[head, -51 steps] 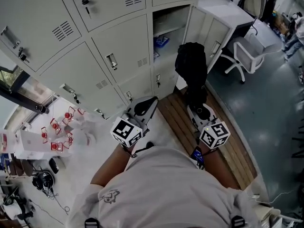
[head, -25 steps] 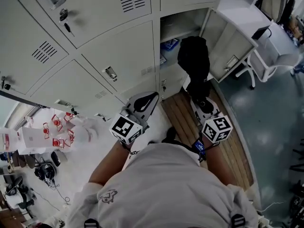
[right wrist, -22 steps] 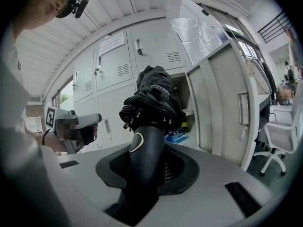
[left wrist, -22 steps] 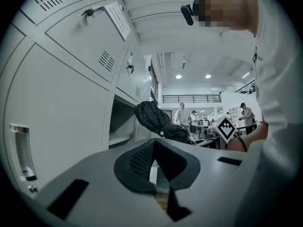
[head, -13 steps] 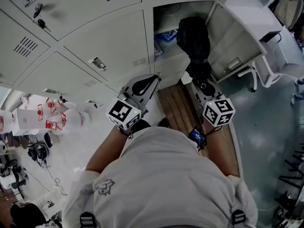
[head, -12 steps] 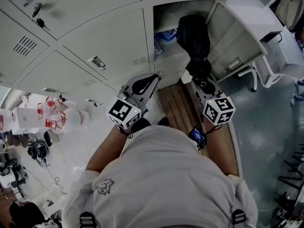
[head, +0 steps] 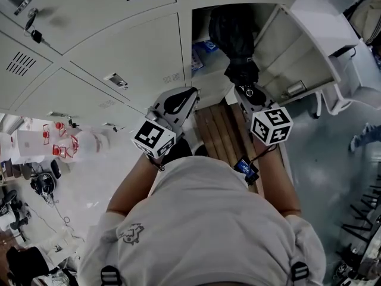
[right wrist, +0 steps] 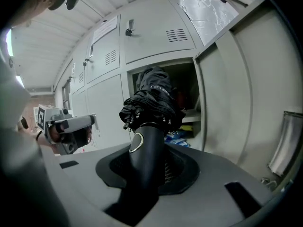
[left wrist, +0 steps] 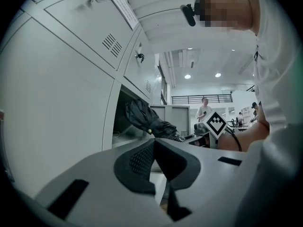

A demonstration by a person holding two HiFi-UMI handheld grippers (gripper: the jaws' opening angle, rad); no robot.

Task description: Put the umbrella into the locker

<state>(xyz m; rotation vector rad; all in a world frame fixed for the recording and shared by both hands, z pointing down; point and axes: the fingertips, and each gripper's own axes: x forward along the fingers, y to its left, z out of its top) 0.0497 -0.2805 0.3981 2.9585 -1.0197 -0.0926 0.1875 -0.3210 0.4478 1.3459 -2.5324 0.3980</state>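
Holding umbrella at locker mouth.
Right tool grips handle; left tool closed, empty; blue packet inside locker.

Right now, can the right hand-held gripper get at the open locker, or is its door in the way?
Probably yes. The door stands swung wide to the right, and the umbrella clamped in the right hand-held gripper has its tip at the mouth of the open locker. Nothing visible blocks the way.
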